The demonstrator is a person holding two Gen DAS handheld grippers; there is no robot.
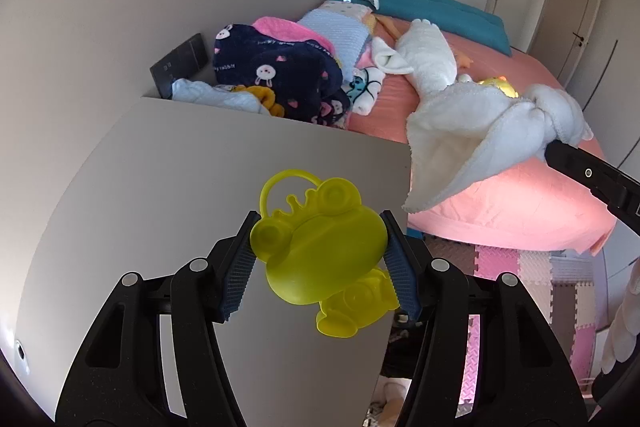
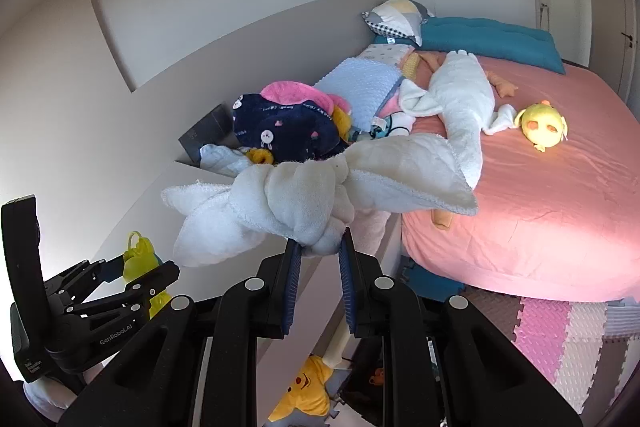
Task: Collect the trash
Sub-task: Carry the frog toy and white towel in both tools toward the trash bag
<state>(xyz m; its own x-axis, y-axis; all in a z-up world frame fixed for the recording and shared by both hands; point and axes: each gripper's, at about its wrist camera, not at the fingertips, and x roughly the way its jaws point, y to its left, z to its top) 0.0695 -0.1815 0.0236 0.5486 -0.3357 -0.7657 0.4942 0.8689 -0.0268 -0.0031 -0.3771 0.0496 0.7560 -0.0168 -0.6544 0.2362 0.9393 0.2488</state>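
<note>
My left gripper is shut on a translucent yellow frog toy and holds it above a grey ledge beside the bed. The same gripper and frog toy show at lower left in the right wrist view. My right gripper is shut on a knotted white fluffy towel and holds it in the air over the gap between ledge and bed. In the left wrist view the towel hangs at right, with the right gripper's black body behind it.
A pink bed holds a long white plush, a yellow chick plush, a navy rabbit blanket and a teal cushion. A yellow star plush lies on the floor below. Foam mats cover the floor.
</note>
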